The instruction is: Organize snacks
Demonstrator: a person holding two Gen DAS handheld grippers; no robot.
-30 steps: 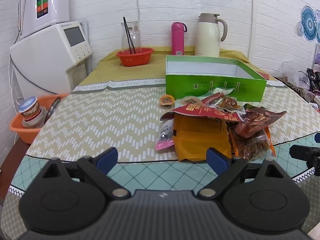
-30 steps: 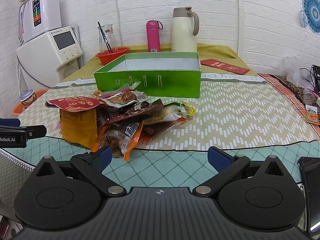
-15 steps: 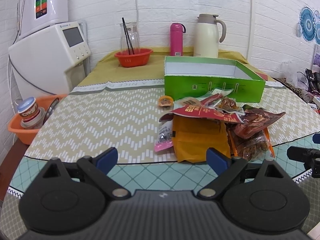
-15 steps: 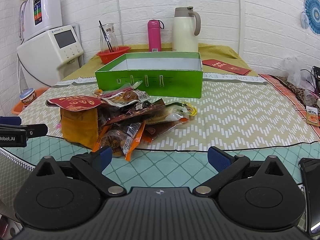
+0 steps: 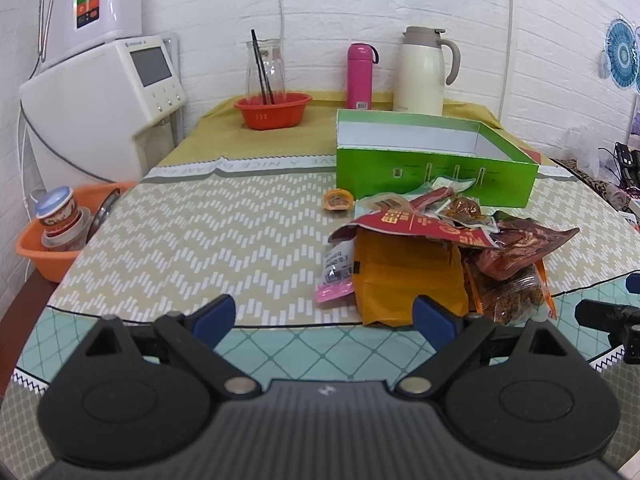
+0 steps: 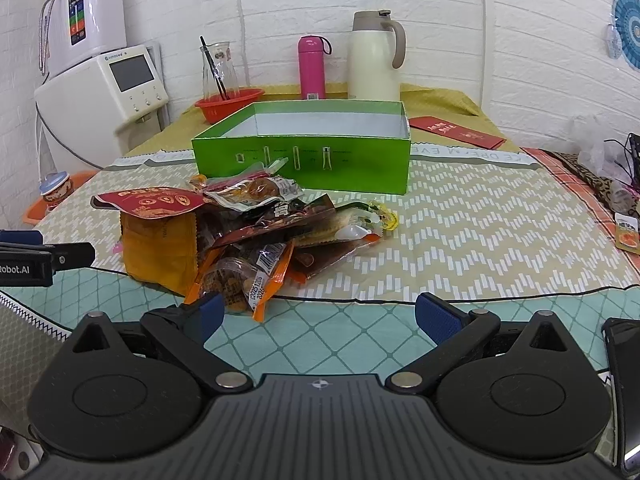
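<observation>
Both my tongs are spread wide with nothing in them: left gripper [image 5: 324, 314] sits low over the teal edge of the tablecloth [image 5: 192, 240], right gripper [image 6: 318, 314] the same on its side. The snack pile [image 6: 248, 232] is heaped near the front of the table, just in front of the open green box [image 6: 304, 152], which looks empty as far as I can see into it. A mustard-yellow bag [image 5: 408, 276] stands at the front of the heap with a red pouch [image 5: 420, 226] lying on top, so whatever's under there is mostly hidden. One small round orange snack [image 5: 338, 201] sits apart from the heap, close by the box wall.

Behind the box: cream thermos jug [image 6: 374, 58], pink bottle [image 6: 312, 68], a glass carafe standing in a red bowl [image 5: 273, 109]. White appliance [image 5: 104, 112] off to the left, and an orange basin [image 5: 48, 248] with a cup, partly cut off by the table edge. A red envelope [image 6: 456, 132] lies off to the box's right. Print on the wrappers is too small to read.
</observation>
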